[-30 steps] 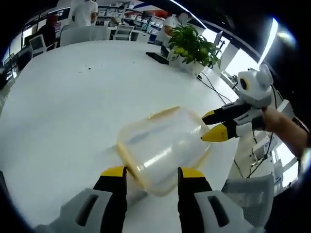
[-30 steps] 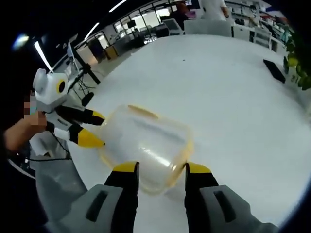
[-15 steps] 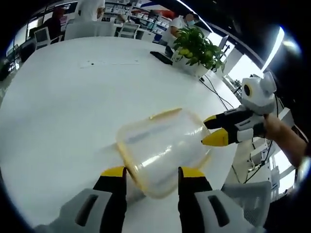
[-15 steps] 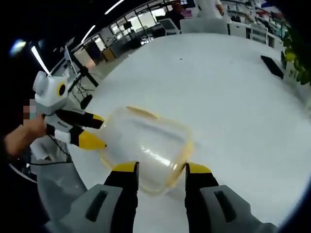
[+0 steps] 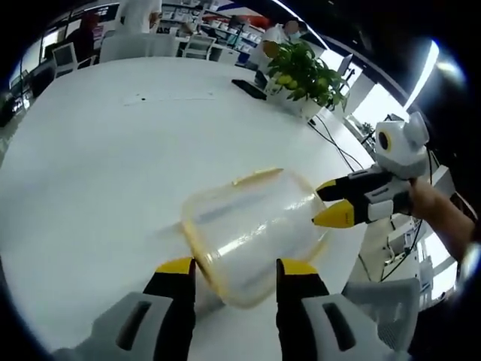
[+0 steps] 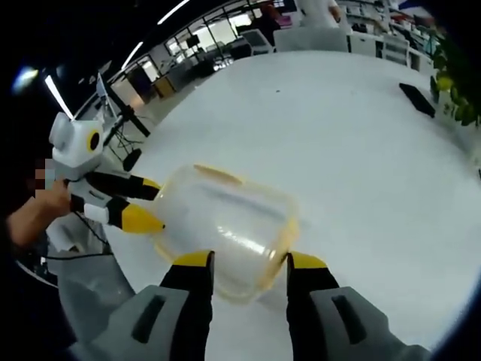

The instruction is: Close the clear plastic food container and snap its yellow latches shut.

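Left gripper (image 5: 229, 268) sits at the near edge of the container (image 5: 252, 226), jaws spread, one on each side of the container's near corner; contact cannot be confirmed. The container rests on the white table (image 5: 98, 158), close to the table's edge, with its lid on. One yellow latch (image 5: 257, 176) lies along the far side; whether it is snapped cannot be told. In the left gripper view, the right gripper (image 5: 334, 199) comes in from the right, jaws parted, lower tip touching or just beside the container's right end. A plant (image 5: 304, 71) stands well apart at the far side.

In the right gripper view, the left gripper (image 6: 139, 203) enters from the left, tips at the container's (image 6: 225, 229) left end. The right gripper (image 6: 244, 268) straddles the near corner with jaws apart.

Risks, as a judgement:
- The container is light and smooth; uneven pressing from one end could slide it toward the table edge.
- A tip pressing beside a latch rather than on it could slip off.
- Force on the clear lid could flex it and lift the seal.
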`<state>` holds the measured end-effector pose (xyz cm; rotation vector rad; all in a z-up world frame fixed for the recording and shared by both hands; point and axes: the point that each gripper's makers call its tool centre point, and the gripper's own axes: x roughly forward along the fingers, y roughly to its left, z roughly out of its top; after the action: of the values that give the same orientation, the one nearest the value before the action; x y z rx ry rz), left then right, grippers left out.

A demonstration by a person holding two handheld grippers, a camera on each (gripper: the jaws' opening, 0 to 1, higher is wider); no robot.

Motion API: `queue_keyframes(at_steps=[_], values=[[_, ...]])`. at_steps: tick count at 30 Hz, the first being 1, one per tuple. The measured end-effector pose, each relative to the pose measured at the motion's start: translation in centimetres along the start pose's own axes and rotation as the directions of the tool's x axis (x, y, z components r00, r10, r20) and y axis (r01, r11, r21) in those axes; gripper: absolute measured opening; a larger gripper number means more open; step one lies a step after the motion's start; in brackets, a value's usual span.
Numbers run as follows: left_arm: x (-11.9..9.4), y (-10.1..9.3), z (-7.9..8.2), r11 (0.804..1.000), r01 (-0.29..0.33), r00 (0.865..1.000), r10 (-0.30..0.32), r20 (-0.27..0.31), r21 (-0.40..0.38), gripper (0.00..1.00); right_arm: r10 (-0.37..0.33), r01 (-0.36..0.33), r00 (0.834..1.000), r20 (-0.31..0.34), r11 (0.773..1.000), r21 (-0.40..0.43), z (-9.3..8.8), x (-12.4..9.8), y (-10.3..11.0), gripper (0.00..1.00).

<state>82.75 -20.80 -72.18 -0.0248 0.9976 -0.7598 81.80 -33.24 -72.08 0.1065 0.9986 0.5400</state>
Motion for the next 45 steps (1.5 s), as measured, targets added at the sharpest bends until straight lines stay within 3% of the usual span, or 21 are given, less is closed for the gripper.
queue_keyframes(at_steps=[10, 14, 18, 26, 34, 42, 45], values=[[-0.1, 0.3, -0.2, 1.000, 0.010, 1.000, -0.010, -0.008, -0.005, 0.37, 0.025, -0.024, 1.000, 0.016, 0.999, -0.040, -0.1, -0.1, 0.2, 0.36], [-0.3, 0.4, 0.1, 0.997, -0.001, 1.000, 0.001, -0.003, 0.079, 0.37, 0.019, -0.018, 1.000, 0.013, 0.991, -0.131, 0.0, -0.5, 0.2, 0.35], [-0.9, 0.4, 0.6, 0.993, -0.008, 1.000, 0.006, 0.014, 0.115, 0.38, 0.008, -0.004, 1.000, 0.021, 0.981, -0.192, 0.3, -1.0, 0.1, 0.32], [-2.2, 0.3, 2.0, 0.978, -0.021, 0.998, 0.010, 0.057, 0.209, 0.35, 0.016, -0.001, 0.998, 0.053, 0.963, -0.271, 1.5, -1.9, 0.3, 0.30], [-2.6, -0.5, 2.8, 0.945, 0.014, 0.998, -0.034, 0.055, 0.326, 0.28, 0.046, -0.017, 0.996, 0.076, 0.938, -0.347, 3.1, -2.3, 0.9, 0.25], [-2.5, -1.1, 3.2, 0.914, 0.038, 0.998, -0.056, 0.033, 0.404, 0.27, 0.094, -0.065, 0.995, 0.038, 0.880, -0.471, 3.6, -2.0, 2.2, 0.23], [-2.2, -1.5, 3.3, 0.900, 0.057, 0.997, -0.072, 0.018, 0.433, 0.25, 0.109, -0.087, 0.994, 0.010, 0.837, -0.540, 3.7, -1.7, 2.5, 0.23]])
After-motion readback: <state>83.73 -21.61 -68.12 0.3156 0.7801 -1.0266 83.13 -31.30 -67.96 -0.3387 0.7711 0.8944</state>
